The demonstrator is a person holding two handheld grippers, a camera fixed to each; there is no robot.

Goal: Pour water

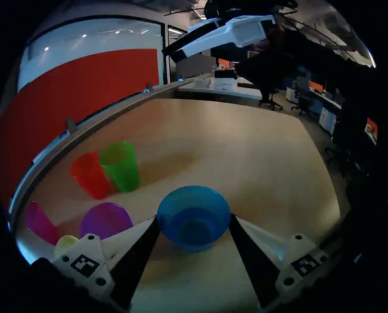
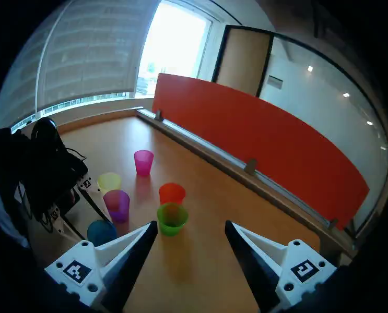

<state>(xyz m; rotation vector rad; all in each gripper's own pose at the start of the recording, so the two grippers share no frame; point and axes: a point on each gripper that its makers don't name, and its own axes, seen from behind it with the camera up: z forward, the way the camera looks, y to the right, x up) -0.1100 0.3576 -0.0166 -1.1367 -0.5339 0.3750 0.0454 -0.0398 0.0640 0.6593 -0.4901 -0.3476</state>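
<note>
Left gripper [image 1: 192,219] and right gripper [image 2: 190,223]: fingers spread wide.

Left gripper view: open tabletop [image 1: 256,156] at centre and right.
Blocking lower left: green cup [image 1: 119,166], red cup [image 1: 89,175], purple cup [image 1: 106,220].

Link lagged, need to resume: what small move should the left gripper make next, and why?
Probably close the left gripper onto the blue cup: the cup sits right between its fingers, which flank its sides, but a firm grip isn't evident yet.
</note>
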